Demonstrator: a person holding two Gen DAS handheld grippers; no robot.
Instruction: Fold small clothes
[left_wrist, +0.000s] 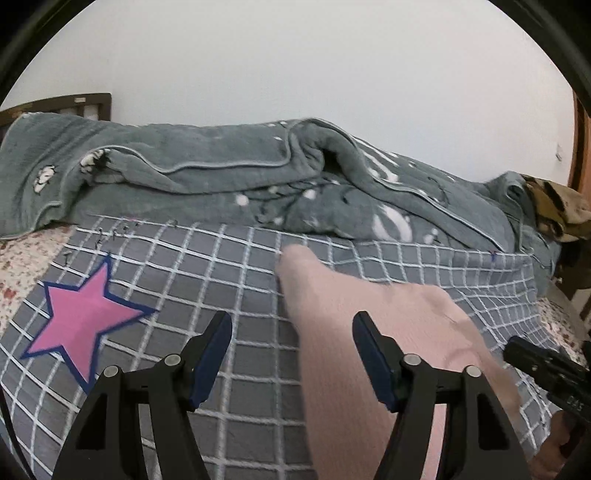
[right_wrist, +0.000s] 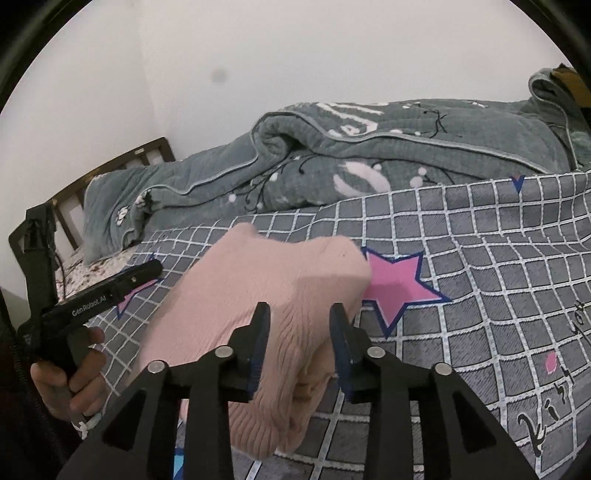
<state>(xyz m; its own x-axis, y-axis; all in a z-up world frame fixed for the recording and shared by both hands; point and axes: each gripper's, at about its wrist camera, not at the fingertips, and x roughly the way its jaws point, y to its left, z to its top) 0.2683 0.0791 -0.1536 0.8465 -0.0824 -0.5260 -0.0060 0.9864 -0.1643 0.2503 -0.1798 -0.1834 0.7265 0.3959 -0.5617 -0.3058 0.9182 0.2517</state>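
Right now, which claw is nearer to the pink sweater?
Right. The right claw is open with the pink sweater between its fingers. The left claw, also open, sits at the sweater's left edge, mostly over the checked sheet.

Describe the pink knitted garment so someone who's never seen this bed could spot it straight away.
Start at the crumpled grey-green quilt heaped along the wall, then come forward onto the grey checked bedspread. The pink ribbed knit garment lies there beside a pink star print. It is the only plain, pale pink, ribbed cloth; the stars are flat, brighter and blue-edged.
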